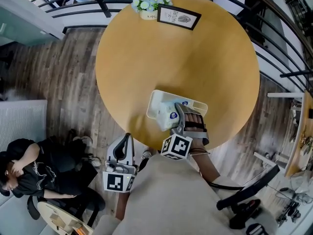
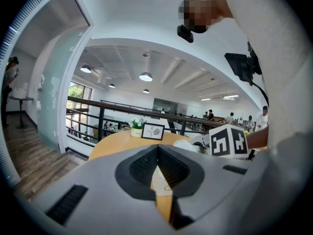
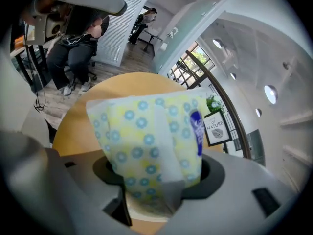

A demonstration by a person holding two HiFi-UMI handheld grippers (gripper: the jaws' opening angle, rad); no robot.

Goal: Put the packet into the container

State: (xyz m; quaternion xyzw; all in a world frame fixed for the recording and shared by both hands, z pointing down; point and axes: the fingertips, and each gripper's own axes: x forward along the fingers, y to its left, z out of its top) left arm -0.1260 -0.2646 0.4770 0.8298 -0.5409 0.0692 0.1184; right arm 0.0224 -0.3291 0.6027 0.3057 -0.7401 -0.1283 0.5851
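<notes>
Right tool holds packet over container.

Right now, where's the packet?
The packet is clamped in the right claw, right at the white container by the round table's near edge, in the lower middle of the head view.

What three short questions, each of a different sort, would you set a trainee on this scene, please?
1. True or false: the right gripper is closed on the packet.
2. The container is: A white, B red, C black.
3. Fill in: beside the framed sign are white ____.
Key: 1 true; 2 A; 3 flowers.
</notes>
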